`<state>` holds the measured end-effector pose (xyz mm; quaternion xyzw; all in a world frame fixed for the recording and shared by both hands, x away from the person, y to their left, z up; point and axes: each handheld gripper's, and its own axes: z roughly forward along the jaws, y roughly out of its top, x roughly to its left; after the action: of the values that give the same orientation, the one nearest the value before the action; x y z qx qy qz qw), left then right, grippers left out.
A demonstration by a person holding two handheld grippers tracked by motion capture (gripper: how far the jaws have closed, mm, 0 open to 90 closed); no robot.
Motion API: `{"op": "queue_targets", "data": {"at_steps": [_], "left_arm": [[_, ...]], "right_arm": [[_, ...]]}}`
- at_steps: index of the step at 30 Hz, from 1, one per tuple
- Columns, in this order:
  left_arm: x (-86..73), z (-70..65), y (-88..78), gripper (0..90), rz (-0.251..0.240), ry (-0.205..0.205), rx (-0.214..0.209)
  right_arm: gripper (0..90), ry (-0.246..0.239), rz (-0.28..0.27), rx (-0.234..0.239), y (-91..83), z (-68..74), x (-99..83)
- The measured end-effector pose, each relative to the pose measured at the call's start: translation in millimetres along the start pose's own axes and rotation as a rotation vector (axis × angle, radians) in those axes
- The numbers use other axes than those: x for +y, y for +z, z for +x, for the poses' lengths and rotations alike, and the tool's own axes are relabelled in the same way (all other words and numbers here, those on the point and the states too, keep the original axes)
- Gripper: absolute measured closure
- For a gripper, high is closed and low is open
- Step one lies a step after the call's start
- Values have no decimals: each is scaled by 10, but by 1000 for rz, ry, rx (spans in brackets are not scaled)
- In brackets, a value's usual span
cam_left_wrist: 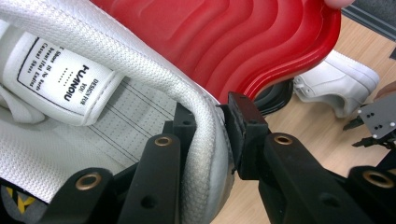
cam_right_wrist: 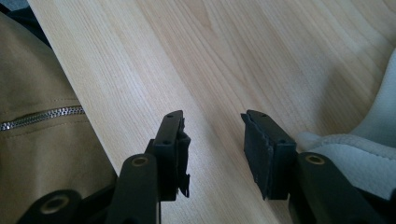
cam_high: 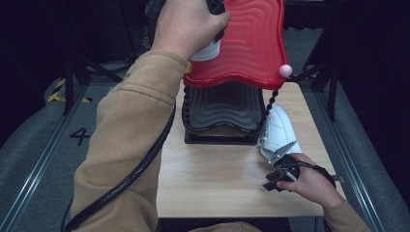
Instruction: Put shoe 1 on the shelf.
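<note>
A white shoe (cam_left_wrist: 70,140) hangs in my left gripper (cam_left_wrist: 208,123), which is shut on its padded collar, one jaw inside and one outside. In the high view the person's left hand holds this white shoe (cam_high: 207,50) up at the left edge of the rack's red wavy top shelf (cam_high: 251,43). A second white shoe (cam_high: 278,130) lies on the wooden table (cam_high: 217,179) to the right of the rack. My right gripper (cam_high: 271,180) rests low beside that shoe's near end. Its jaws (cam_right_wrist: 212,144) stand open over bare wood, with the second shoe (cam_right_wrist: 369,158) at their right.
Under the red shelf sits a black wavy lower shelf (cam_high: 222,106), joined by twisted black posts; a pink ball (cam_high: 285,70) caps the front right post. A thick black cable (cam_high: 140,164) trails along the left sleeve. Dark stands flank the table.
</note>
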<state>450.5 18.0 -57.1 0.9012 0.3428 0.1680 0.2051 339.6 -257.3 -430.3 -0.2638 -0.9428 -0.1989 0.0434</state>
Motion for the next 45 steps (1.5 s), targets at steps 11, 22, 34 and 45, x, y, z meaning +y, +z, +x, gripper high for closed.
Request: {"op": "queue_targets", "data": {"at_steps": [11,22,34,45], "left_arm": [[158,-106,113,742,-5,61,30],[220,-221,313,745,-18,91,13],[202,-218,574,747,20,87,-18],[238,-262,715,742,53,98,-2]], "right_arm": [[586,-7,5,5,6,5,0],[581,-8,14,11,25,4,2],[571,-8,24,15,63,10,6],[563,-13,36,17,81,26,12]]}}
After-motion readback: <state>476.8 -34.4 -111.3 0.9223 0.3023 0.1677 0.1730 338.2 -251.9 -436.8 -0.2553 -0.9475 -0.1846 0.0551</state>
